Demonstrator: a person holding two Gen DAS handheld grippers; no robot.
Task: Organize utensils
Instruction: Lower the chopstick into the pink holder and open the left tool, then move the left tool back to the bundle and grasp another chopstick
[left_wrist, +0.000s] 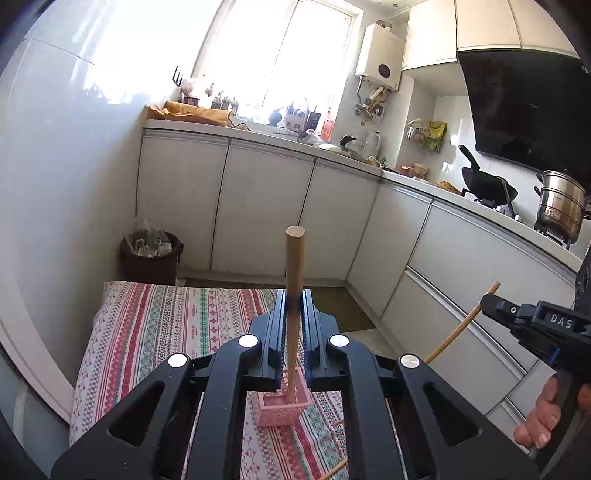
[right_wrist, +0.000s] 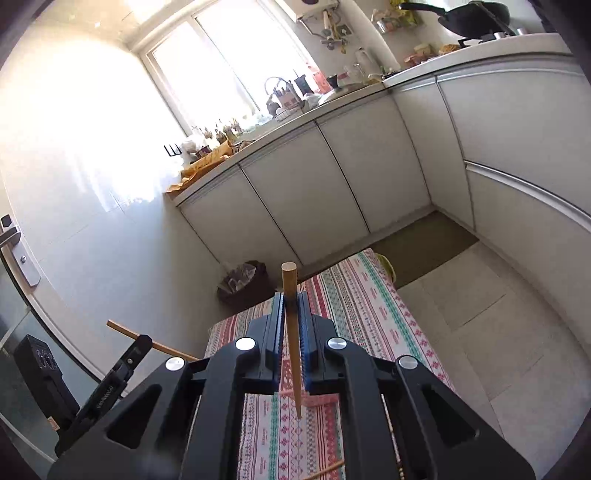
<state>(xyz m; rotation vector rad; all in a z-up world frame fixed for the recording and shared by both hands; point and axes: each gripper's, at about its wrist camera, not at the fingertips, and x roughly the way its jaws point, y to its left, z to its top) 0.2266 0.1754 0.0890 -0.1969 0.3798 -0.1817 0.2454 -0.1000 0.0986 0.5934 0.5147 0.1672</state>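
The left gripper (left_wrist: 294, 314) is clamped on a chopstick (left_wrist: 294, 280) held nearly upright, its lower end in a pink basket (left_wrist: 282, 406) on the striped cloth (left_wrist: 147, 332) of the table. The right gripper (right_wrist: 291, 314) pinches a second chopstick (right_wrist: 290, 332) above the cloth, tip pointing down. Another stick (right_wrist: 325, 470) lies at the cloth's near edge. Beyond the far edge stands a bin (left_wrist: 149, 254).

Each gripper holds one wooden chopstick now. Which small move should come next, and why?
Probably lower the left gripper a little, then open it. It is shut on its chopstick, whose lower end already reaches into the pink basket on the striped cloth. The right gripper holds its chopstick above the cloth and can follow.
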